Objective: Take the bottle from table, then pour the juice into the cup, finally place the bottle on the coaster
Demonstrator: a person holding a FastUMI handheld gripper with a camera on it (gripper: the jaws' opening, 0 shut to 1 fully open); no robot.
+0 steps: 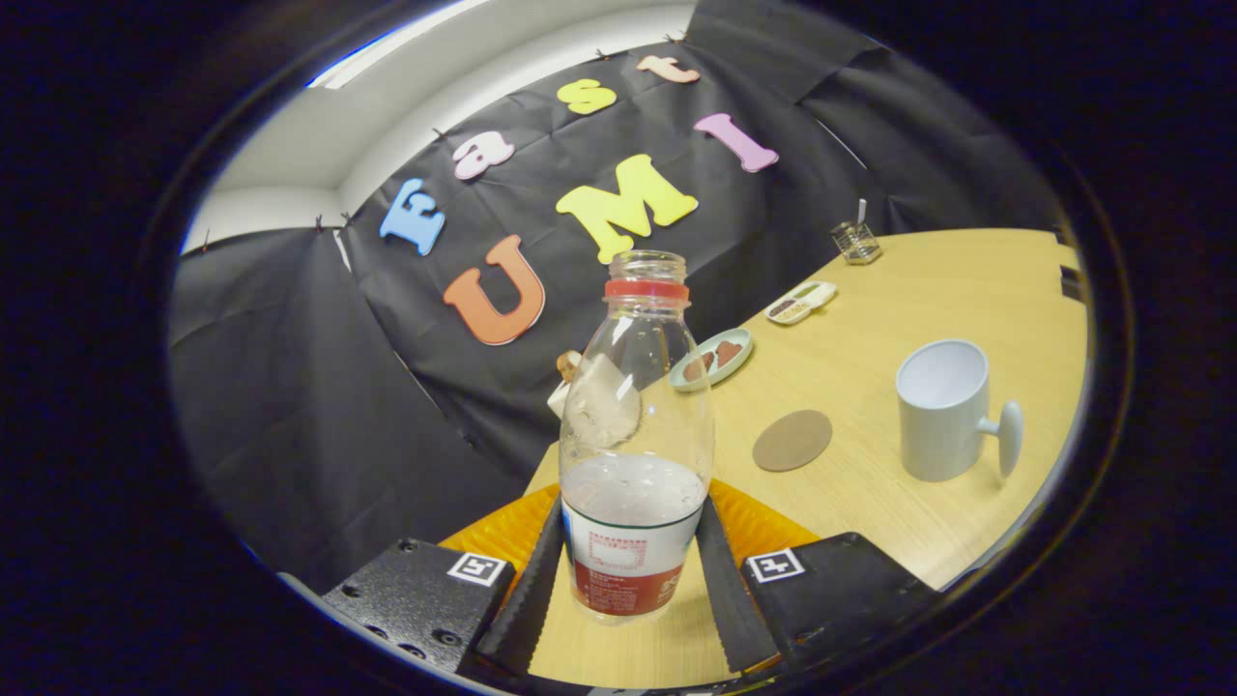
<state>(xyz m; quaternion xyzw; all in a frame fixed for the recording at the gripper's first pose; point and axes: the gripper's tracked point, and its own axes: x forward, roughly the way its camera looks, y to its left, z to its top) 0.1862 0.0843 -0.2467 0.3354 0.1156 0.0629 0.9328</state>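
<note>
The gripper is seen at the bottom centre of the frame, pointed forward and tilted, so that the scene beyond appears slanted. Its two fingers are set apart, one at the lower left and one at the lower right of centre, converging slightly toward their tips. The ridged inner pads are turned toward each other. Both fingers are pressed against the sides of the bottle, which is clamped between them at its lower, labelled part. A square marker is carried on each finger block.
</note>
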